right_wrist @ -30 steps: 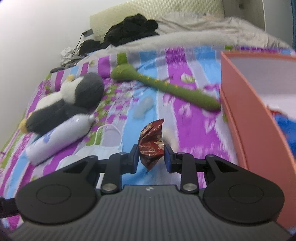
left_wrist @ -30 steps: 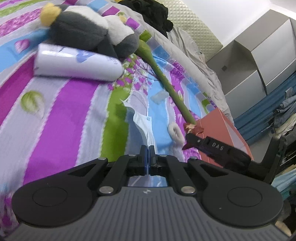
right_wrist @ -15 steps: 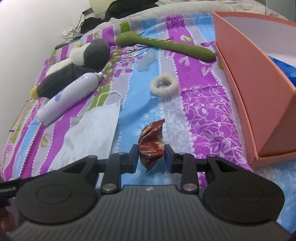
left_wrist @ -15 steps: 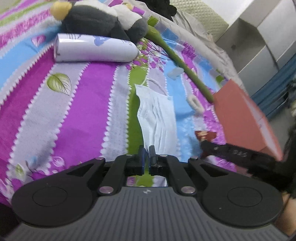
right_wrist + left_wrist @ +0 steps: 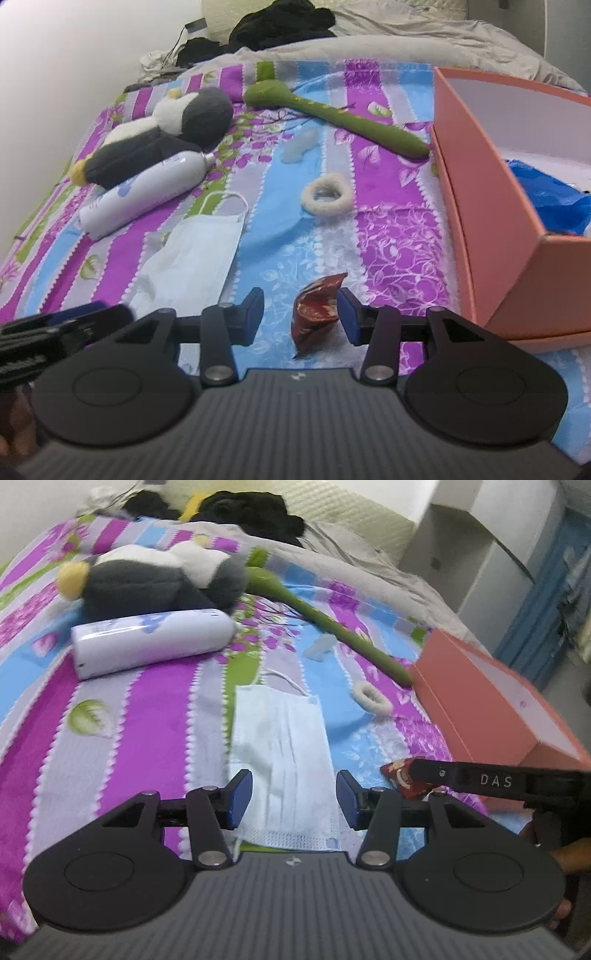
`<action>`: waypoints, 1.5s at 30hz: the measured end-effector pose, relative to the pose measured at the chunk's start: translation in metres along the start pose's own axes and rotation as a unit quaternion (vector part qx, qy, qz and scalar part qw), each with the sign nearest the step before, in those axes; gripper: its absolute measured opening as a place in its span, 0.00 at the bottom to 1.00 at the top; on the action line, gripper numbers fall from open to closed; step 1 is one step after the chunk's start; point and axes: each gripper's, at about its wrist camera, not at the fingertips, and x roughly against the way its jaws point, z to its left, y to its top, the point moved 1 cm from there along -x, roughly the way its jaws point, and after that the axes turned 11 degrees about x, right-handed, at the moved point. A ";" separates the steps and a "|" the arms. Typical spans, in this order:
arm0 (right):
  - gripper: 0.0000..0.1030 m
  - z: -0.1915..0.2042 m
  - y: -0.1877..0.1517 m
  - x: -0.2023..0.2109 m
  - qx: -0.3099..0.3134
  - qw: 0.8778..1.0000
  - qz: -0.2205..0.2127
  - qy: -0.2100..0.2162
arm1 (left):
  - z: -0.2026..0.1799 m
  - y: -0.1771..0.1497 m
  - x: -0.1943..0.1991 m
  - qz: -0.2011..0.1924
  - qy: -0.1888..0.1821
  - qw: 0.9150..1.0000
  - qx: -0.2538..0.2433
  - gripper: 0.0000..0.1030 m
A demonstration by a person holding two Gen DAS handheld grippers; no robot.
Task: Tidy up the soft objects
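L gripper (image 5: 293,799) jaws opening, pads apart over the near end of the face mask (image 5: 282,753), which lies flat on the striped bedspread (image 5: 147,738); pads not pressing it. R gripper (image 5: 301,315) also opening: red wrapper (image 5: 314,314) sits btwn the pads, touching the right one, clear of the left. Pink box (image 5: 476,177) stands right, fluffy white ring (image 5: 327,194) at centre, w/ penguin plush (image 5: 159,144), white bottle (image 5: 147,192) & green plush stick (image 5: 340,114) farther back.

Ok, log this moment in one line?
left tongs: opening over face mask, not gripping | right tongs: opening, red wrapper between, left pad clear | orange box: right of wrapper
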 end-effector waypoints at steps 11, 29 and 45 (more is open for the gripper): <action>0.45 0.001 -0.007 -0.026 0.006 0.999 0.027 -0.025 | -0.012 -0.015 -0.047 0.012 0.049 0.997 -0.057 0.62; 0.35 0.000 -0.016 -0.028 0.013 0.999 0.038 -0.037 | -0.026 -0.024 -0.060 0.003 0.094 0.992 -0.087 0.11; 0.34 -0.006 0.010 0.026 0.020 0.999 -0.011 -0.032 | -0.062 0.008 -0.006 -0.022 0.040 0.999 -0.030 0.04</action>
